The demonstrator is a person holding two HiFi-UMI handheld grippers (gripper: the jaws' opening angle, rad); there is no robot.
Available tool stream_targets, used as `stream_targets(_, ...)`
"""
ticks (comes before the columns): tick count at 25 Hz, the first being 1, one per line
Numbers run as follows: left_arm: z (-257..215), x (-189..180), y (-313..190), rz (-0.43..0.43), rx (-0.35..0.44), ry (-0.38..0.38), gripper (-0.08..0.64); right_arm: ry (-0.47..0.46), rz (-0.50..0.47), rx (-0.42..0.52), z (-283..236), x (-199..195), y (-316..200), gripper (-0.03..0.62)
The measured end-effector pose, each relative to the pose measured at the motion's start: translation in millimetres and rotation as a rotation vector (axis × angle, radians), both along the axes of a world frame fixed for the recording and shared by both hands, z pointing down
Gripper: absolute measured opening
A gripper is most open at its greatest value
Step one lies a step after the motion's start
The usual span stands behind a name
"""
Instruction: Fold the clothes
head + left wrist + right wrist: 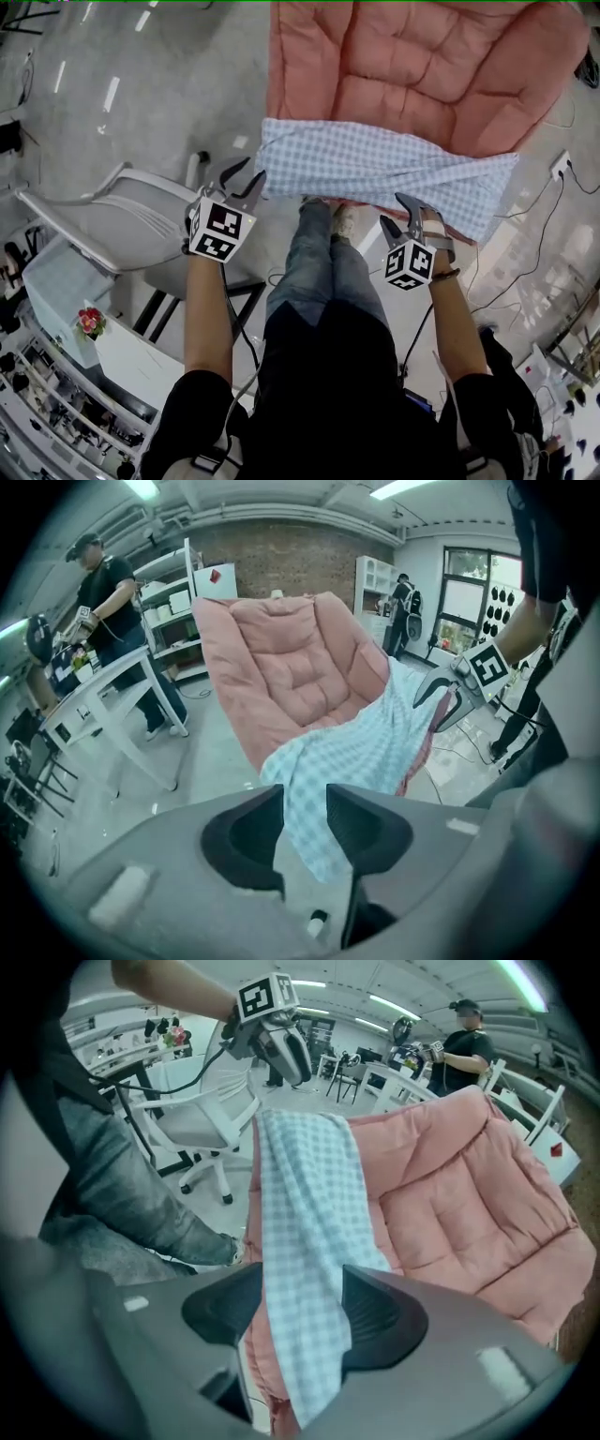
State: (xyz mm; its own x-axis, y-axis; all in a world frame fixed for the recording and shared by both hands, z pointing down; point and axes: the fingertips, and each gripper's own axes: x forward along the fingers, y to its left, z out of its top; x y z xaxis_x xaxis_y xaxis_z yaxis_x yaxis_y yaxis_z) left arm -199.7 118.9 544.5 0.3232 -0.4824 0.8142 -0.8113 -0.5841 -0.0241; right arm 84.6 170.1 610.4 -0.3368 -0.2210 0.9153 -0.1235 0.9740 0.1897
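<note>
Hanging over the front edge of the pink chair [422, 66], the checked cloth [375, 164] may slide to the floor [169, 75], since the left tool [244, 178] and right tool [394, 212] both stand open, holding nothing.

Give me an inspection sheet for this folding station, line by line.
Surface: pink padded chair.
Job's things: checked cloth lies as a band along the chair's front edge.
Clutter: white office chair, white desk at the left.
Grippers: left gripper and right gripper open, one at each cloth end; cloth shows between the jaws, unpinched.
Cables: thin cables on the floor at right.
Surroundings: person, shelves, brick wall.
</note>
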Motion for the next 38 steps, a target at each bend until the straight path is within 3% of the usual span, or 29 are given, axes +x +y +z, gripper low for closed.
stream_targets(10,-68.0,107.1,-47.6,0.159,0.028,0.097,0.149,-0.067,0.237,0.083,-94.0,60.8,-30.9,0.247)
stream_targets(20,-118.8,271.8,-92.6,0.500,0.029,0.229,0.149,-0.012,0.552,0.161,-161.3,174.5,-45.4,0.213)
stream_targets(29,-117.2,366.4,-124.1,0.752,-0.028,0.253,0.144,0.034,0.762,0.204,-185.8,253.0,-83.7,0.192)
stream_targets(34,-89.1,413.8,-120.8,0.762,-0.093,0.254,0.144,0.013,0.772,0.187,-163.4,294.2,-97.4,0.170)
stream_targets(38,-56.3,447.1,-116.4,0.709,-0.135,0.219,0.144,-0.037,0.702,0.159,-136.5,325.8,-121.0,0.167)
